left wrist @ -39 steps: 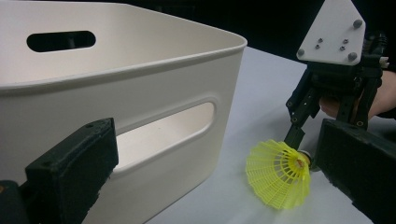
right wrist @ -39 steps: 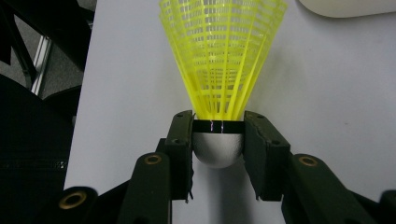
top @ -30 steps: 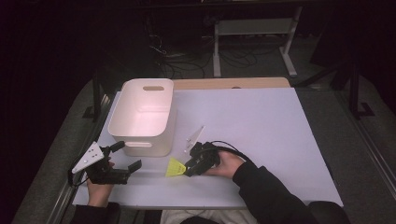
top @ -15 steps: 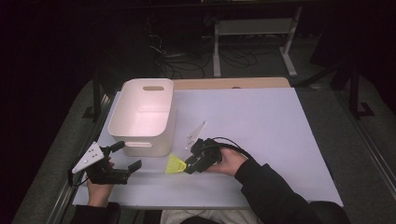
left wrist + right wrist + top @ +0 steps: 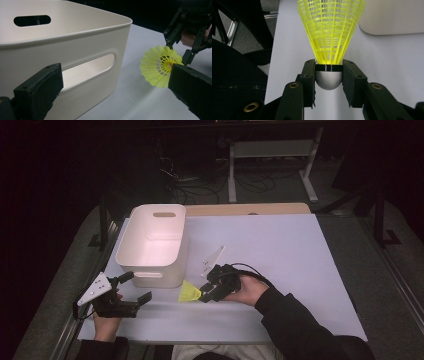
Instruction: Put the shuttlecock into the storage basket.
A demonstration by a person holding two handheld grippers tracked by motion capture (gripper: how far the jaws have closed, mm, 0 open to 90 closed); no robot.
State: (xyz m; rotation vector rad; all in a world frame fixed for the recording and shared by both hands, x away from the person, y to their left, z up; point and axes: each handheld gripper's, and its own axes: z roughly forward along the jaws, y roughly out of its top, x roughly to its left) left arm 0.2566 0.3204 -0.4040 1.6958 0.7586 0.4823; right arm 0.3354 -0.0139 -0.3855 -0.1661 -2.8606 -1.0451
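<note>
Both jaws of my right gripper (image 5: 329,75) are clamped on the grey rounded cork of the yellow plastic mesh shuttlecock (image 5: 330,30), same grip as a second ago, just lifted a touch off the white table (image 5: 280,245). It sits near the front corner of the white plastic bin (image 5: 152,245). Left gripper (image 5: 132,287) hasn't budged, jaws spread wide with nothing between them.

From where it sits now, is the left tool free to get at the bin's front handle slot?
Probably yes. The left tool is open beside the white bin, facing the handle slot, with nothing between them.
</note>
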